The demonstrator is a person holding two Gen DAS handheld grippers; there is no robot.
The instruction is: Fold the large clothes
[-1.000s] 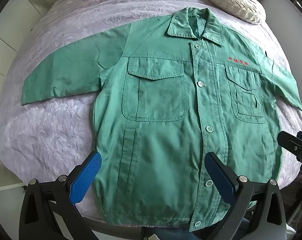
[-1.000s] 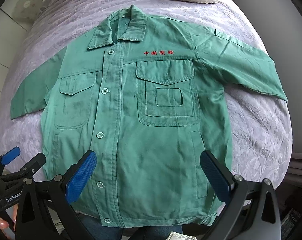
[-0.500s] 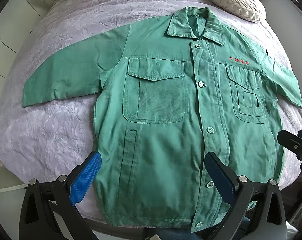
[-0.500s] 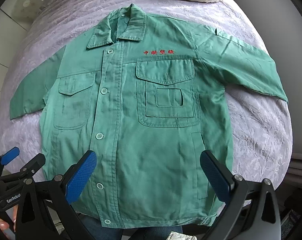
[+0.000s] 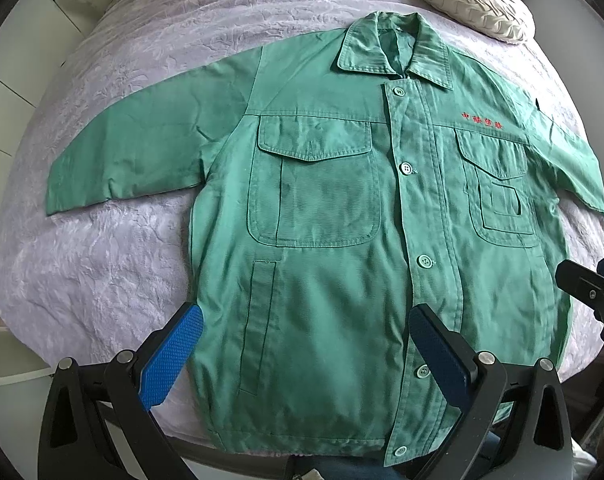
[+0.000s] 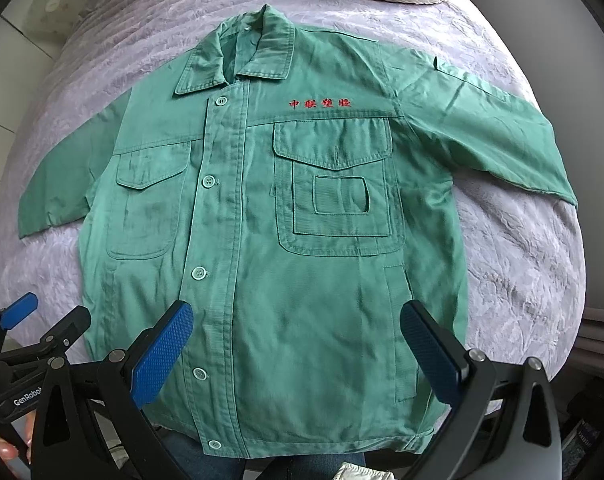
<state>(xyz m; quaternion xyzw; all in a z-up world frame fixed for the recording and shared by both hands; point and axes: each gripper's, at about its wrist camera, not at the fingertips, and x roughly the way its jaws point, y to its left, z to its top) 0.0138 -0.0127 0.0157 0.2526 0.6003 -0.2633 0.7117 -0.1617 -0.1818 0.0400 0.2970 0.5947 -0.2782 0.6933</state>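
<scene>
Both claws released, fingers spread wide, nothing gripped. Left claw (image 5: pixel 305 354) hovers over the lower hem area of the green jacket (image 5: pixel 341 240); its left pad (image 5: pixel 170 360) sits over the jacket's side edge where it meets the purple bedspread (image 5: pixel 102 280), its right pad (image 5: pixel 437 356) just beside the button placket. Whether the pads touch the cloth, I can't tell.

Right claw (image 6: pixel 298 354) hovers over the same hem zone from the other side: left pad (image 6: pixel 162 356) over the placket near a lower button (image 6: pixel 200 374), right pad (image 6: pixel 431 356) over the slit pocket near the side seam.

Jacket lies flat on the bed, front up, buttoned, collar (image 6: pixel 238 60) pointing away from me, hem nearest me at the bed edge. Both sleeves spread outward to the sides. 2 chest pockets with flaps; red embroidered characters (image 6: pixel 321 103) sit above the pocket on my right.

Each claw shows in the other's view: right claw at the right edge of the left wrist view (image 5: pixel 593 296), left claw at the lower left of the right wrist view (image 6: pixel 26 336).

White pleated cushion (image 5: pixel 469 0) sits at the far end of the bed, beyond the collar, well apart from both claws.
</scene>
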